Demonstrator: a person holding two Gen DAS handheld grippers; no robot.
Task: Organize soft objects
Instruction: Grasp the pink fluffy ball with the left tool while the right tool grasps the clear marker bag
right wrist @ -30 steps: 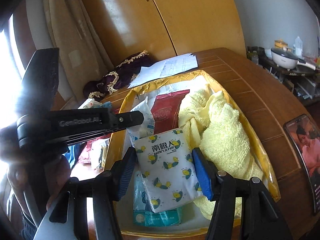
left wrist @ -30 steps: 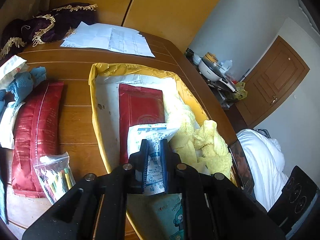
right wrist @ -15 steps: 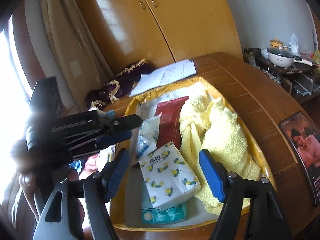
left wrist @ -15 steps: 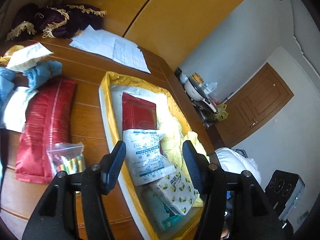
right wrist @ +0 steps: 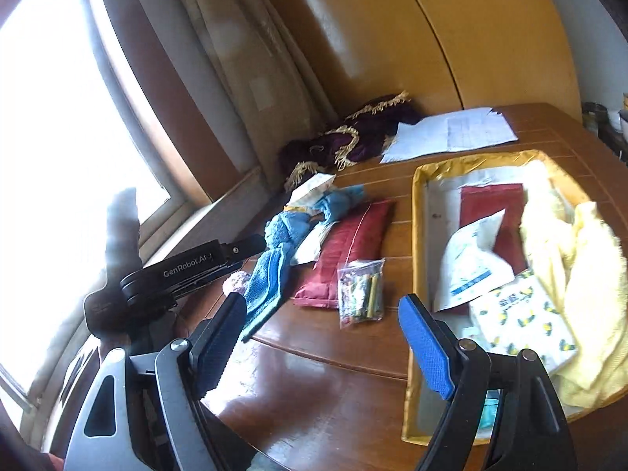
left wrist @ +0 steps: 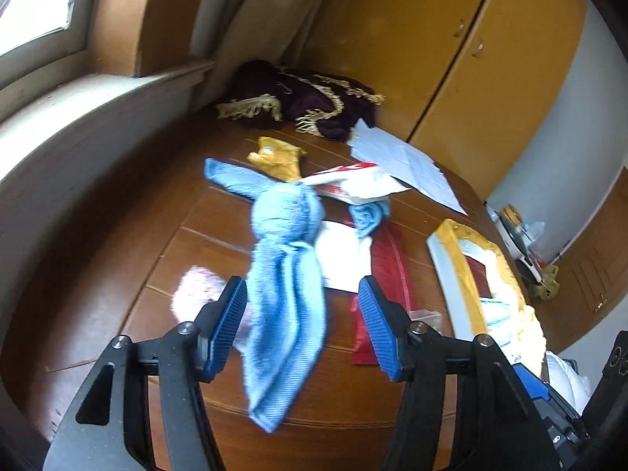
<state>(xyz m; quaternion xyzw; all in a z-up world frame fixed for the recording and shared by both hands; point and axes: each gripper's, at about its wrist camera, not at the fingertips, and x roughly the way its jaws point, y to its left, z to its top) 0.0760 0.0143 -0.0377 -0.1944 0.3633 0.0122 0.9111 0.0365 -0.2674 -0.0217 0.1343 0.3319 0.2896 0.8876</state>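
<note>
Here the left gripper (left wrist: 302, 325) stood with its jaws apart, the blue towel (left wrist: 286, 274) lying lengthwise between the pads on the wooden table (left wrist: 117, 274), not yet pinched as far as the blurred left wrist view showed. Just beyond the towel lay a white packet (left wrist: 345, 188), a red pouch (right wrist: 345, 247) and a small clear bag (right wrist: 361, 288). The right gripper (right wrist: 322, 341) was opening, nothing between its jaws, hanging over bare table beside the yellow tray (right wrist: 416, 235), which already held a yellow towel (right wrist: 581, 274), a tissue pack (right wrist: 522, 322) and a white pouch (right wrist: 471, 267). The risk seemed to be a shallow grab: closing on one loose fold could let the knotted towel slide out or drag the white packet resting on it. Its long tail might also catch the tray's rim when carried across.
</note>
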